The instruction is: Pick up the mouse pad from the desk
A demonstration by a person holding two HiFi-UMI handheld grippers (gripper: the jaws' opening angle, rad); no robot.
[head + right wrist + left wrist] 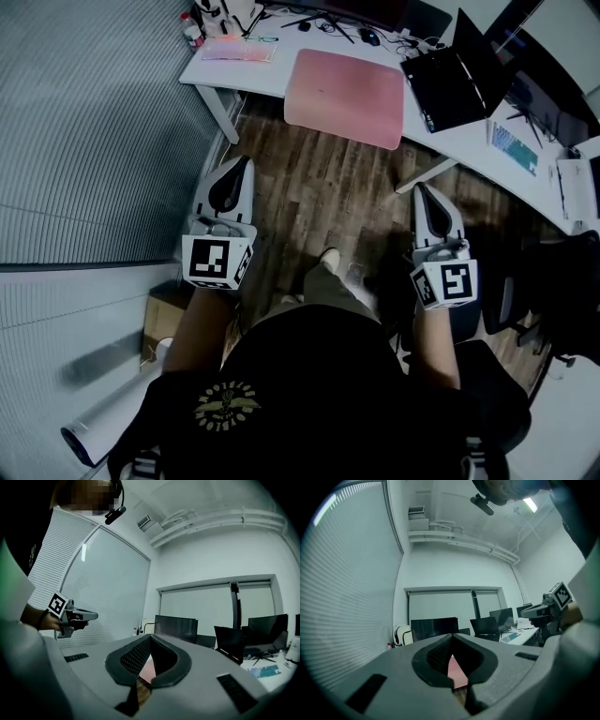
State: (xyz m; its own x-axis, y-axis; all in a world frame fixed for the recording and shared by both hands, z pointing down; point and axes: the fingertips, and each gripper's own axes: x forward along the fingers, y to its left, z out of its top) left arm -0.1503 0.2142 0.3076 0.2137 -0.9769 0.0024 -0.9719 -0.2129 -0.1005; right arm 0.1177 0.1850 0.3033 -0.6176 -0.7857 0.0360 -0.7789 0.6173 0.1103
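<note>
While left tongs (247, 165) and right tongs (420, 189) hang shut (empty), the mouse pad (344, 84) lies well ahead.

Desk (234, 75) cut off by head view's right edge

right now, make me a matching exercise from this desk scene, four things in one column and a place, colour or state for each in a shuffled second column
Column one
1. mouse pad
2. laptop
3. left gripper
4. pale keyboard

Column two
a. black, lid open, just right of the mouse pad
b. at the left end of the desk
c. pink, at the desk's front edge
d. shut, empty, over the wood floor

Pairs: 1-c, 2-a, 3-d, 4-b
</note>
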